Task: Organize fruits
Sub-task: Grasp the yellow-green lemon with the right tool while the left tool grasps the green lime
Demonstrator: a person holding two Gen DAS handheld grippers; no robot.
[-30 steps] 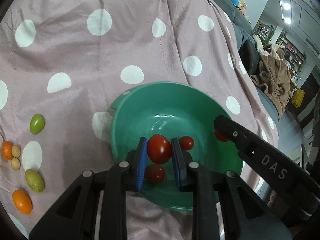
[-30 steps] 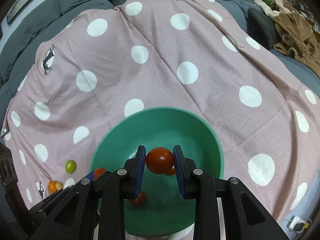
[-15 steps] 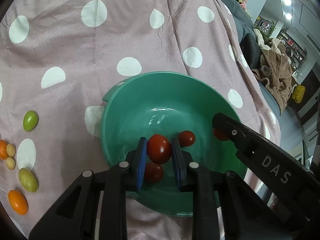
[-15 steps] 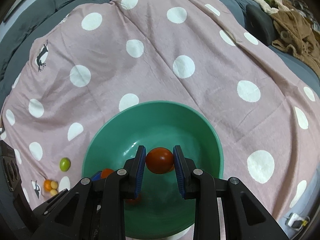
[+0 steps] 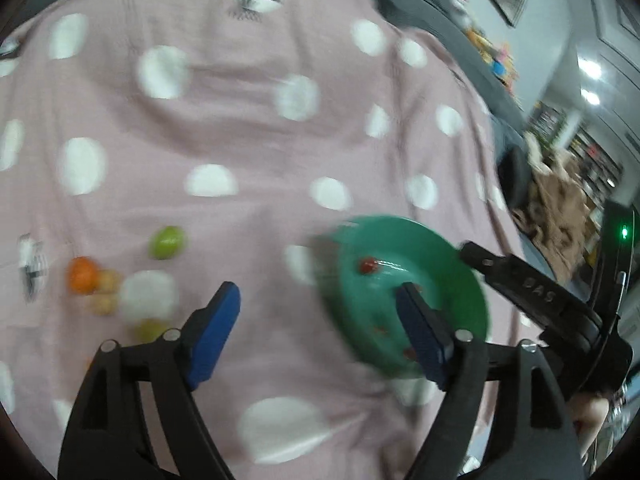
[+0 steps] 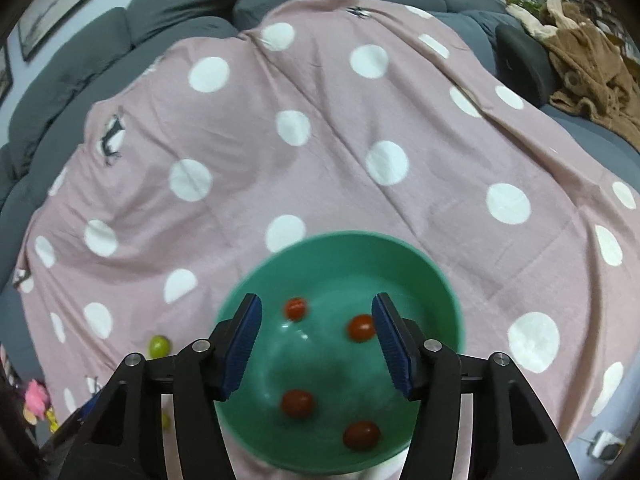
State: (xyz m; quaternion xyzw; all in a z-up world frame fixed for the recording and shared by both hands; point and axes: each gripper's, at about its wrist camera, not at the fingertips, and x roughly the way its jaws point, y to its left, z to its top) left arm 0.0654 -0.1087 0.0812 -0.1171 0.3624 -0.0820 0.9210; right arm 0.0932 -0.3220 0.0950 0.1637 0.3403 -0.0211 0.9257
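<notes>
Left jaws: the left gripper (image 5: 316, 332) is opening, its blue pads (image 5: 216, 332) spread wide with only blanket between them; a second ago they were clamped on a red tomato over the bowl.
Right jaws: the right gripper (image 6: 316, 344) is opening too, nothing between its blue pads; it also held a red tomato a moment ago.
What changed: both tomatoes have been let go into the green bowl (image 6: 440, 280), and the left gripper's view has swung off the bowl toward the loose fruit, blurred by the motion.
Meaning for the task: the red batch looks finished; the next pick is probably from the scattered cluster.
Tomatoes: four red tomatoes (image 6: 297, 403) lie apart on the bowl floor in the right wrist view, small, round, glossy, slightly smeared.
Bowl: deep, smooth teal-green, sitting on the pink polka-dot blanket (image 6: 320, 140) directly under the right gripper.
Remaining fruit: outside the bowl, well to its left, lie a green fruit (image 5: 167, 242), an orange fruit (image 5: 82, 275) touching two pale yellow ones (image 5: 105, 292), and a yellow-green one half hidden behind the left pad.
Surroundings: the blanket covers a grey sofa (image 6: 160, 20); a brown garment (image 6: 592, 60) lies at the far right.
</notes>
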